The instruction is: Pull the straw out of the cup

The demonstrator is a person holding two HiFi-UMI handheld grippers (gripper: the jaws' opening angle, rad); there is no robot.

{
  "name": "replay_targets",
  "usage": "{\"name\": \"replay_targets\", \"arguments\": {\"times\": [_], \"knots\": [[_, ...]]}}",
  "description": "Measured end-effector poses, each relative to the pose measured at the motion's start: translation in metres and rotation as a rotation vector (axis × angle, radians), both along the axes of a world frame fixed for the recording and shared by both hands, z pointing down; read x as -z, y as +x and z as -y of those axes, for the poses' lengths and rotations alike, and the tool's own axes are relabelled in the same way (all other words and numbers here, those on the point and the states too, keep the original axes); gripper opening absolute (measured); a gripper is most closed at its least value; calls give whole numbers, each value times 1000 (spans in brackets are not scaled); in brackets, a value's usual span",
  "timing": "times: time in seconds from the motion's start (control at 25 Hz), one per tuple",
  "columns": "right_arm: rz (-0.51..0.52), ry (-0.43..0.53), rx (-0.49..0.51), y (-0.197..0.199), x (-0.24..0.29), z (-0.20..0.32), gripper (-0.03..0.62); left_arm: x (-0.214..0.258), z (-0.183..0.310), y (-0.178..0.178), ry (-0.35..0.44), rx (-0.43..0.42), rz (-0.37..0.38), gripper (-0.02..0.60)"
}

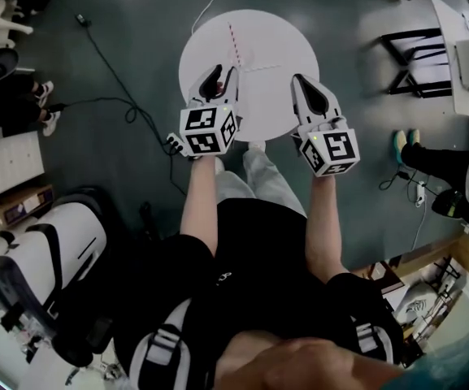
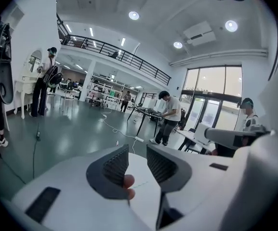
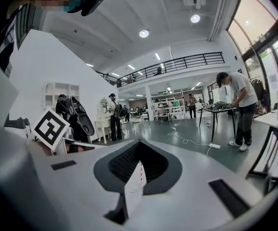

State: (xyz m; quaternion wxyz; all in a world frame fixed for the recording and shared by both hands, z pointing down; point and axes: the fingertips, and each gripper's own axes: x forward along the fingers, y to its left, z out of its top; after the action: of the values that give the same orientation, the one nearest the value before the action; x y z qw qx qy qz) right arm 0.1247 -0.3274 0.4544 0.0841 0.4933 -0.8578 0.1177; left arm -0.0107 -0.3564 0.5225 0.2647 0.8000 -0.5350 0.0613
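The left gripper (image 2: 137, 152) is released, its jaws apart, with a small pinkish lump (image 2: 128, 186) low beside one jaw that I can't identify. The right gripper (image 3: 139, 146) is clenched on nothing. Both hang over the near edge of the round white table (image 1: 287, 35), where the red-striped straw (image 1: 235, 43) seems to lie flat. I can't make out any cup, so the pull looks done already.

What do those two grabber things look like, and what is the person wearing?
The left hand-held gripper and right hand-held gripper are white, with pointed jaws lined with ribbed dark grey pads. Each carries a cube covered in black-and-white square markers. The person wears a black short-sleeved top.
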Motion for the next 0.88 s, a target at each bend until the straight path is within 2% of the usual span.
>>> {"name": "replay_targets", "arguments": {"times": [0.4,0.88], "knots": [[-38,-43,42,1,-20,23,15,-46,44,1,-66,-2,54,130],[-84,-86,14,43,-41,39,15,-113,86,18,-202,-19,125,130]]}}
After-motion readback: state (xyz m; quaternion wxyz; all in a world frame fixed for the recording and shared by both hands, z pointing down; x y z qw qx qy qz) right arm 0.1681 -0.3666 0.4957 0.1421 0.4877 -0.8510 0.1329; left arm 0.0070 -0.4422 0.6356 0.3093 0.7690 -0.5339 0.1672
